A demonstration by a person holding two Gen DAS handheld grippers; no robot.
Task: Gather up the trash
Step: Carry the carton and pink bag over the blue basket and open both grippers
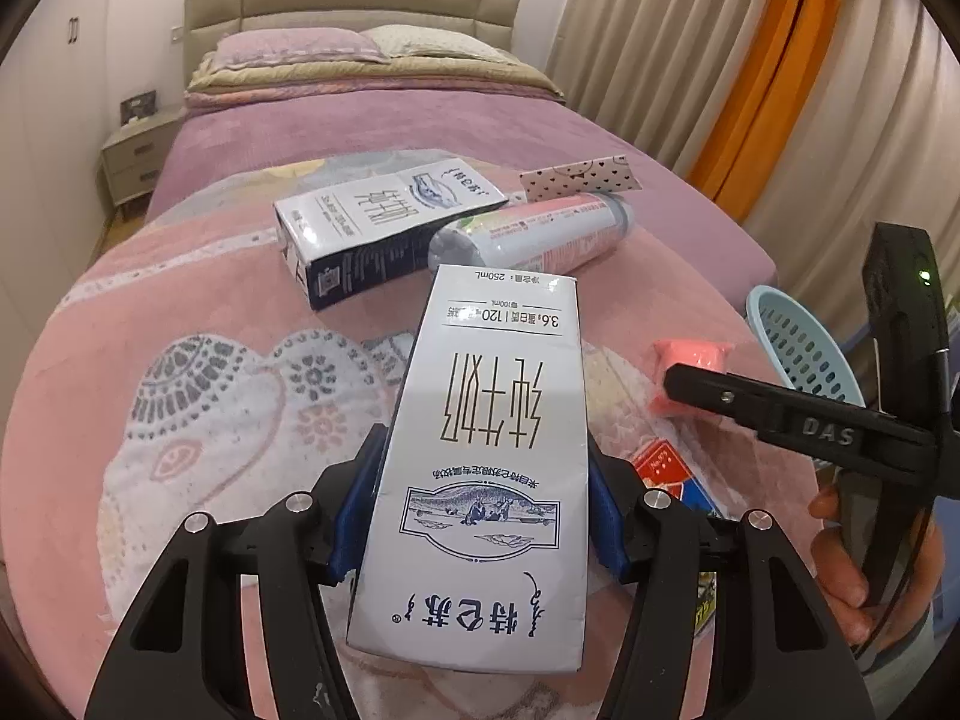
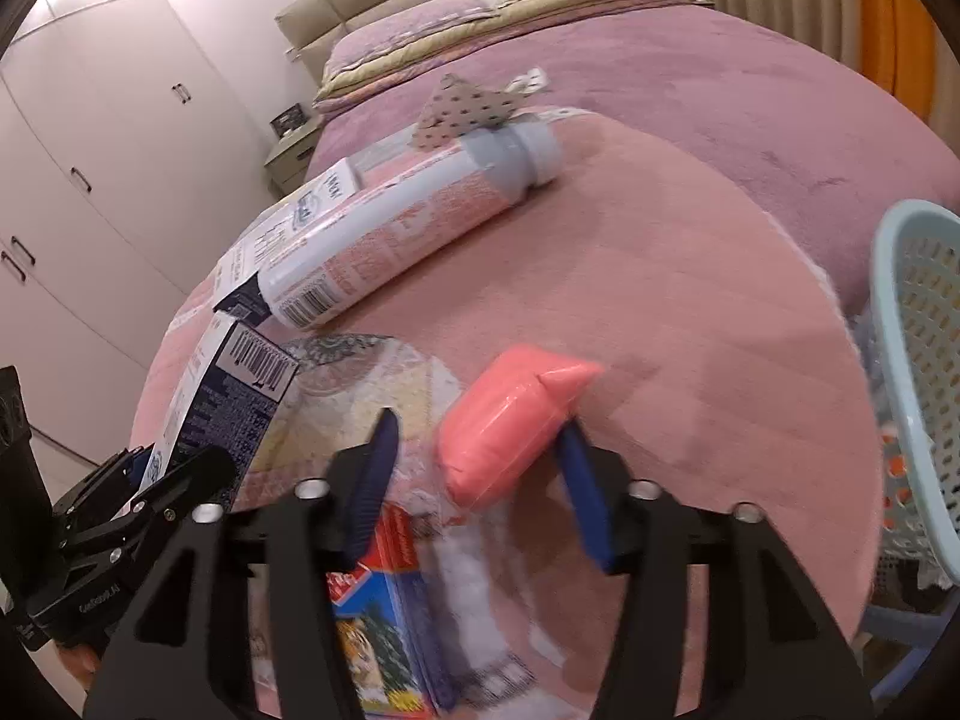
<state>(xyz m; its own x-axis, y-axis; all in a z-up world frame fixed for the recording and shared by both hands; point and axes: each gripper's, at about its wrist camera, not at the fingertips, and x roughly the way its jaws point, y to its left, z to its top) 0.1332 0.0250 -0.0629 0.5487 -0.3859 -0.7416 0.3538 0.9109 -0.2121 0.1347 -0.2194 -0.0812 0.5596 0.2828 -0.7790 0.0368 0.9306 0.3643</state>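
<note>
Lying under everything: a bed with a pink blanket across its near end; all the trash sits on the blanket.
Basket: a pale blue perforated basket stands off the bed's edge at 3 o'clock in both wrist views. It is nearer the right hand than the left.
Held carton: a white milk carton is clamped by the left gripper, a blue pad pressed on each long side. Its long axis runs along the fingers toward 12 o'clock.
Second carton: a matching milk carton lies on its side at 11 o'clock beyond the held one, apart from it.
Spray can: a pink-and-white spray can lies touching the second carton, its cap end toward 2 o'clock.
Box: a red-and-blue box lies under the right gripper, near its base.
Pink packet: a soft coral packet sits between the right gripper's fingers, its long axis toward 1 o'clock. The right-side pad is at its edge and the left-side pad stands clear, so it looks unclamped.
Dotted paper: a folded scrap rests just behind the can.
Deciding relation: the basket lies to the right of both loads, so each likely travels toward 3 o'clock, the right hand first.
</note>
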